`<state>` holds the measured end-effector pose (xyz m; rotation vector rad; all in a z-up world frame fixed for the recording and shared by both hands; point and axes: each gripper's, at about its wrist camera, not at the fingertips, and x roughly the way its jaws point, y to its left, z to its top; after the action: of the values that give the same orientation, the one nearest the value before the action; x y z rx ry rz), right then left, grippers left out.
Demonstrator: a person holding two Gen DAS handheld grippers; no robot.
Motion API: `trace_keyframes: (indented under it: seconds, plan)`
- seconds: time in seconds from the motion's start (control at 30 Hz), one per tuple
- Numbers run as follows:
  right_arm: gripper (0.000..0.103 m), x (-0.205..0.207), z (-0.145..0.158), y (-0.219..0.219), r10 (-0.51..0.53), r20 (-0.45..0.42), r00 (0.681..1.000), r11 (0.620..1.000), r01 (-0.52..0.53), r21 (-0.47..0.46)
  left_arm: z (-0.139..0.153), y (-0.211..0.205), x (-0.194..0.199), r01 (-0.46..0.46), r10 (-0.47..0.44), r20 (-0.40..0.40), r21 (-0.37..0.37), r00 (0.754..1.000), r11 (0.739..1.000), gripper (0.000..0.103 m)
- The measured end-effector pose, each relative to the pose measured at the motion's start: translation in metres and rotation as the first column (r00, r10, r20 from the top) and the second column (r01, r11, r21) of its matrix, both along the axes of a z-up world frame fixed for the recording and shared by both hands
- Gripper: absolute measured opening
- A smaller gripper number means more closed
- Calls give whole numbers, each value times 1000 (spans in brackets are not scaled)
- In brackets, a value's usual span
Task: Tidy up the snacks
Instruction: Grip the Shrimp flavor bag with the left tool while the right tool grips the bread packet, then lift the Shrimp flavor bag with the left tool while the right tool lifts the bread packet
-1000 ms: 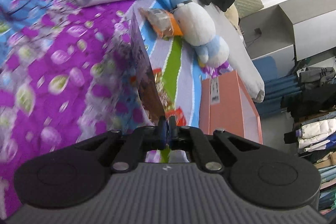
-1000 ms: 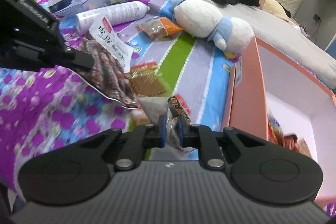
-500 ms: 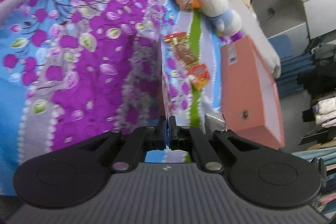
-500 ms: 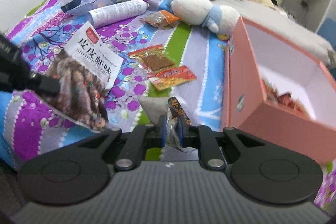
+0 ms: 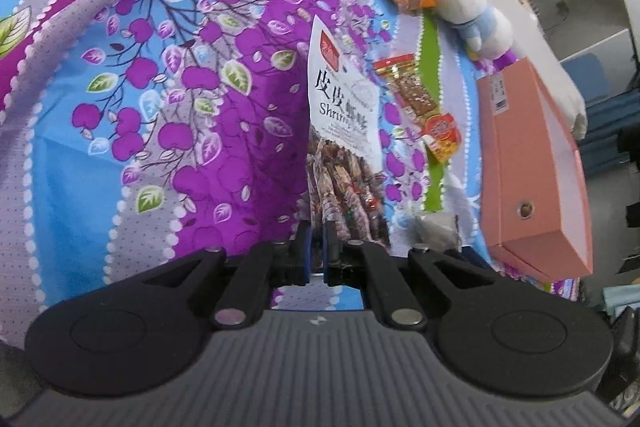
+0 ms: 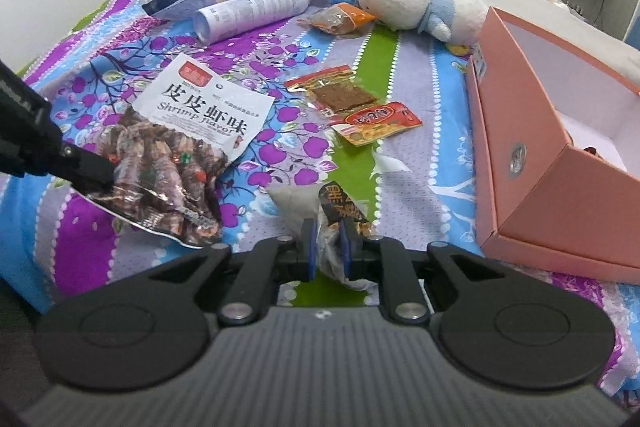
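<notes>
On the near left of the bed, the shrimp snack bag (image 6: 188, 131) has been swung from edge-on to face-up, label readable, and now lies flat on the floral bedspread (image 5: 132, 115) vs. hanging tilted a sec ago. The left gripper (image 5: 318, 247) has just been opening slightly; the bag's near edge is seen between the jaws, which are nearly together w/ a slim gap, pads apparently easing off. This is judged as the bag being set down, not boxed yet.

Centre: two small flat snack packs (image 6: 352, 107) are left lying side by side on the green stripe, and an orange pack (image 6: 340, 21) is left further back by the plush toy (image 6: 416, 5); a white bottle (image 6: 252, 11) lies far left-centre.

Near centre, the right gripper (image 6: 328, 247) is pinched on a crumpled dark snack packet (image 6: 340, 219), jaws narrowly apart w/ the wrapper squeezed between.

Right: the pink box (image 6: 532, 131) stands open, w/ some items glimpsed inside, so sorting is judged partway done.
</notes>
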<state>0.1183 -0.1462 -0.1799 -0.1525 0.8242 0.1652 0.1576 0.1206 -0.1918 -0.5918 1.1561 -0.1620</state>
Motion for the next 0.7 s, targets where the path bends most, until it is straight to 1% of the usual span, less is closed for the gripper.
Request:
trace_keyframes:
  seconds: [0.03,0.07,0.1,0.13,0.17,0.2,0.27,0.33,0.37,0.4,0.43,0.47,0.53,0.63,0.7]
  plan:
    - [18,0,0,0,0,-2,1000,1000,0,3,-1,0,0,-5,5,-5,4,1000,1000,17]
    - [19,0,0,-1,3,-5,1000,1000,-3,13,-1,1,0,-9,9,-5,8,1000,1000,32]
    - [21,-1,0,-2,4,-6,1000,1000,-4,30,0,1,0,-11,11,-4,20,1000,1000,40]
    - [26,-1,0,-3,5,-8,1000,999,-4,48,1,0,0,-13,14,-3,37,1000,999,57]
    - [43,-1,0,-4,1,-8,1000,998,-1,58,2,0,0,-17,17,2,55,1000,998,67]
    - [55,-2,0,-5,-1,-1,1000,998,1,66,3,0,0,-20,19,11,66,1000,998,69]
    - [60,-4,0,-5,5,8,1000,998,-5,70,5,1,1,-24,23,20,75,1000,997,79]
    - [60,-5,-1,-7,0,11,1000,997,-1,80,7,2,1,-36,34,26,91,999,995,87]
    - [63,-5,-1,-9,-8,15,1000,996,6,91,9,2,1,-40,36,37,103,999,994,89]
    - [70,-5,-1,-12,-19,20,1000,995,17,103,10,2,1,-40,35,46,113,998,993,90]
    - [75,-5,-1,-15,-33,26,999,993,29,117,12,2,1,-37,30,55,123,998,992,91]
    - [82,-5,-1,-17,-41,33,999,991,37,127,14,1,1,-33,25,66,133,998,991,93]
    - [83,-5,-2,-21,-48,41,998,990,42,131,17,-2,2,-33,20,89,153,996,988,98]
    - [83,-3,-5,-23,-40,52,998,992,33,123,17,-8,4,-26,6,111,176,994,984,99]
    - [83,-2,-7,-23,-22,61,998,992,14,126,13,-14,7,-4,-16,107,188,994,982,99]
